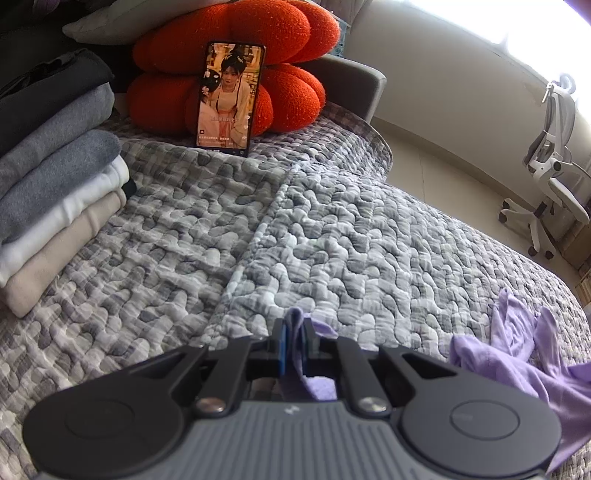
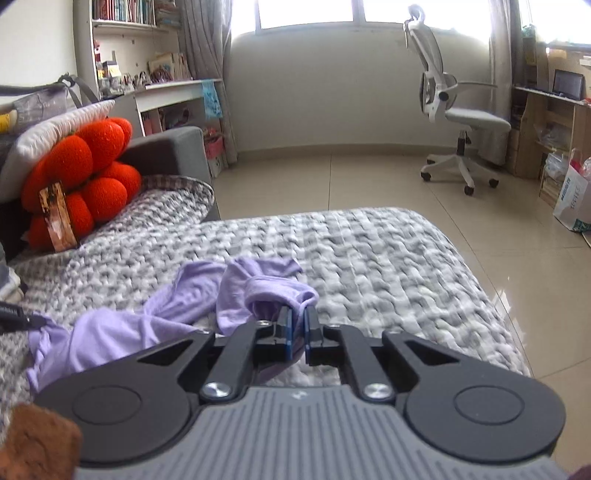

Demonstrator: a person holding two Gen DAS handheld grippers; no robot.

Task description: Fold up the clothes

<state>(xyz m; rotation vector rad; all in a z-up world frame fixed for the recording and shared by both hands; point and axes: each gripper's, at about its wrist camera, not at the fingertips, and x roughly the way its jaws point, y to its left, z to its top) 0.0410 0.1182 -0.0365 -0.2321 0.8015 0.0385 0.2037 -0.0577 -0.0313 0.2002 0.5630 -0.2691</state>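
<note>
Left gripper [image 1: 294,334] and right gripper [image 2: 298,325] each pinch a bit of the lilac garment [image 2: 147,317], bunched near the bed's [image 2: 388,258] front edge. Judgement: pull both apart evenly w/ pinches firm, flatten pre-fold.

Daylit, bright. Light from window [image 2: 306,13], blown out to white; same overexposed glare at top right of left wrist view. Sheen on floor tiles [image 2: 517,258]. Soft shadows only, dim at far left by folded stack [image 1: 55,184]. Strong fisheye bending at edges, dark vignette in corners. Right view slightly motion-blurred, quilt [image 2: 369,258] smeared; left view sharper. Near foreground soft.
</note>
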